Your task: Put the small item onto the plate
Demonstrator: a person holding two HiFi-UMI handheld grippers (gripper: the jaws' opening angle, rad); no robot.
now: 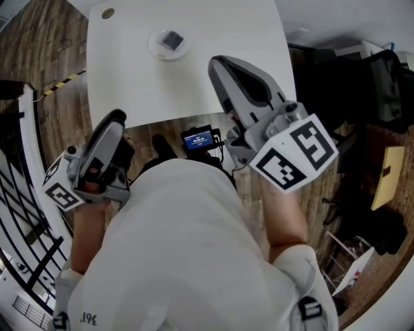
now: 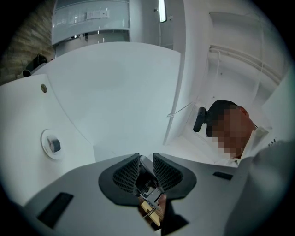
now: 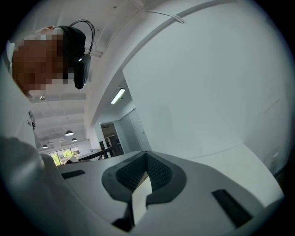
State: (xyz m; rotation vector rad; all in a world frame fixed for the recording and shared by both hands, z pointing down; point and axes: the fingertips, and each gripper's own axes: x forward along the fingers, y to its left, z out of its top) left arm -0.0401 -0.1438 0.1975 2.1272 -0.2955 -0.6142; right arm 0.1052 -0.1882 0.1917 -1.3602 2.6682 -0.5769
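Observation:
A small dark square item (image 1: pixel 172 41) lies on a round white plate (image 1: pixel 157 47) toward the far side of the white table (image 1: pixel 213 39). In the left gripper view the plate (image 2: pixel 46 150) with the item (image 2: pixel 55 145) shows at the left. My left gripper (image 1: pixel 115 119) is held near my body, short of the table's near edge; its jaws (image 2: pixel 146 159) stand a narrow gap apart with nothing between them. My right gripper (image 1: pixel 217 63) reaches over the table's near right part, shut and empty. In the right gripper view its pads (image 3: pixel 156 173) meet against the wall and ceiling.
A small round cap (image 1: pixel 108 13) sits in the table's far left corner, also in the left gripper view (image 2: pixel 44 88). A device with a lit blue screen (image 1: pixel 199 139) lies below the table's near edge. Dark chairs and bags (image 1: pixel 388 84) crowd the right; a railing (image 1: pixel 26 194) runs at the left.

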